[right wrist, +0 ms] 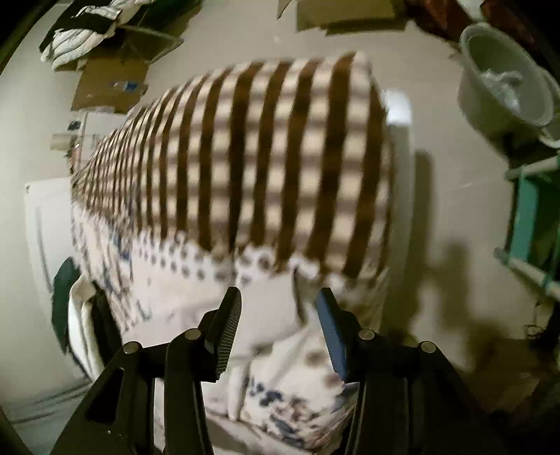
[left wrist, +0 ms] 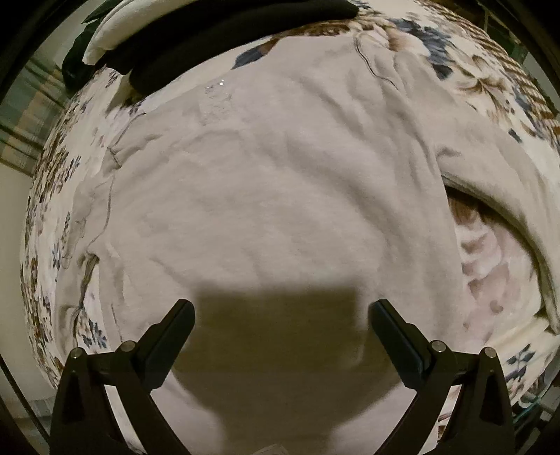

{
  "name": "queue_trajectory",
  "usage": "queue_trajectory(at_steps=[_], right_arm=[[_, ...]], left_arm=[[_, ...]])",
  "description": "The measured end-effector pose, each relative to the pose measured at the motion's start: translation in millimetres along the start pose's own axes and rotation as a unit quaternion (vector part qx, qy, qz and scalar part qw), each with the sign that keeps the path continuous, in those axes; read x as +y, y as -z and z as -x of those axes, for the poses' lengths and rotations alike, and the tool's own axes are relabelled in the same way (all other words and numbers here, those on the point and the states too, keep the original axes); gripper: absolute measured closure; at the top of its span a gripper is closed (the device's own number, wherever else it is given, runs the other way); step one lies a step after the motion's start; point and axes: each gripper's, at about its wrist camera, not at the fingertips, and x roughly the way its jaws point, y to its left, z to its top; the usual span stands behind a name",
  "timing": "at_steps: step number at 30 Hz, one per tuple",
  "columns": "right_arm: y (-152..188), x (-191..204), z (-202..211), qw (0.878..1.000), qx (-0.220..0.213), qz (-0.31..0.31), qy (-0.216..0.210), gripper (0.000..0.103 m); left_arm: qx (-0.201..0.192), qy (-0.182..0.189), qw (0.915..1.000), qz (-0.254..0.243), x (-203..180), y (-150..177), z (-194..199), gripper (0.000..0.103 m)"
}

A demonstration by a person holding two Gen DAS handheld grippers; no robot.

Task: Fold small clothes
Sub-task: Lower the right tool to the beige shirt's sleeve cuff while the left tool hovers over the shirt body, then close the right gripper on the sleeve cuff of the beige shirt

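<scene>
Looking down over the pale garment (left wrist: 280,182), it lies spread on the floral blanket (left wrist: 490,80) and fills most of the left wrist view. It's mostly flat but wrinkled, and its right side is lifted into a fold with blanket showing in the gap underneath. The left gripper (left wrist: 281,316) hangs just above the garment's near edge with its jaws spread wide and nothing between them, throwing a dark shadow on the cloth.

The right gripper (right wrist: 278,308) is off at the blanket's edge, where the print turns to brown stripes (right wrist: 266,157) and drops toward the floor. Its jaws are partly apart; white fabric sits in the gap, but the pads don't look pressed on it, and the frame is blurry.

My guess is the step in hand is picking up an edge for a fold. To do it well, I'd bring the left gripper down on the near hem and pinch only the garment layer, not the blanket below. The right one should take the lifted side, so both edges travel together and the wrinkles pull out.

A dark folded piece (left wrist: 210,31) lies beyond the garment's far edge. No brand, label or readable writing anywhere that I can make out.
</scene>
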Motion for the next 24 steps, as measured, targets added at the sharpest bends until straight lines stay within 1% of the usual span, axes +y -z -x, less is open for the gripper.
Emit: queue_trajectory(at_steps=[1,4,6,9,10,11,12,14,15,16,17,18,19,21,22,24], right_arm=[[7.1,1.7,-7.7,1.0,0.011,0.003,-0.006,0.055],[16.6,4.4,-27.3,1.0,0.021,0.009,-0.015,0.055],[22.0,3.1,-44.0,1.0,0.021,0.01,-0.008,0.055],[26.9,2.9,-70.4,1.0,0.018,-0.006,-0.007,0.056],[28.0,5.5,-69.8,1.0,0.006,-0.008,-0.007,0.063],[29.2,7.3,-67.1,1.0,-0.009,-0.008,-0.012,0.074],[32.6,13.8,-61.0,0.999,-0.023,0.003,-0.022,0.091],[35.0,17.6,-50.1,0.998,-0.021,0.019,-0.048,0.091],[37.2,22.7,-44.0,0.997,-0.015,0.035,-0.065,0.091],[39.7,29.0,-40.0,0.995,0.001,0.055,-0.078,0.091],[40.5,30.6,-34.9,0.995,0.008,0.069,-0.075,0.09],[41.1,33.9,-30.7,0.994,0.009,0.087,-0.059,0.084],[39.9,35.9,-27.2,0.994,0.005,0.104,-0.037,0.072],[33.3,30.8,-21.6,0.993,-0.006,0.121,0.002,0.059],[27.3,27.1,-21.4,0.993,-0.011,0.12,0.012,0.058],[14.7,19.8,-26.6,0.993,-0.003,0.117,0.006,0.057]], left_arm=[[0.002,-0.001,1.0,-0.001,-1.4,1.0,-1.3,0.0],[0.005,-0.003,1.0,-0.003,-3.1,2.9,-3.8,0.0],[0.006,-0.005,1.0,-0.005,-3.7,3.8,-6.1,0.0],[0.013,-0.005,0.9999,-0.002,-4.9,5.0,-10.7,0.0],[0.014,-0.005,0.9999,-0.001,-4.9,4.8,-11.5,0.0],[0.014,-0.005,0.9999,-0.001,-4.8,4.6,-12.0,0.0],[0.014,-0.006,0.9999,-0.001,-5.2,4.9,-12.1,0.0],[0.014,-0.005,0.9999,-0.001,-3.0,4.3,-13.0,0.0],[0.014,-0.005,0.9999,-0.001,-2.8,3.9,-13.7,0.0],[0.014,-0.005,0.9999,0.0,-2.3,3.7,-14.4,0.0],[0.014,-0.004,0.9999,0.0,-2.4,3.5,-14.5,0.0],[0.015,-0.004,0.9999,0.001,-0.9,3.3,-15.7,0.0],[0.016,-0.003,0.9999,0.002,-0.6,2.9,-16.3,0.0],[0.017,-0.002,0.9998,0.004,-1.0,2.4,-17.0,0.0],[0.017,-0.002,0.9998,0.004,-0.8,2.0,-17.3,0.0],[0.015,-0.003,0.9999,0.002,-0.3,2.1,-17.6,0.0]])
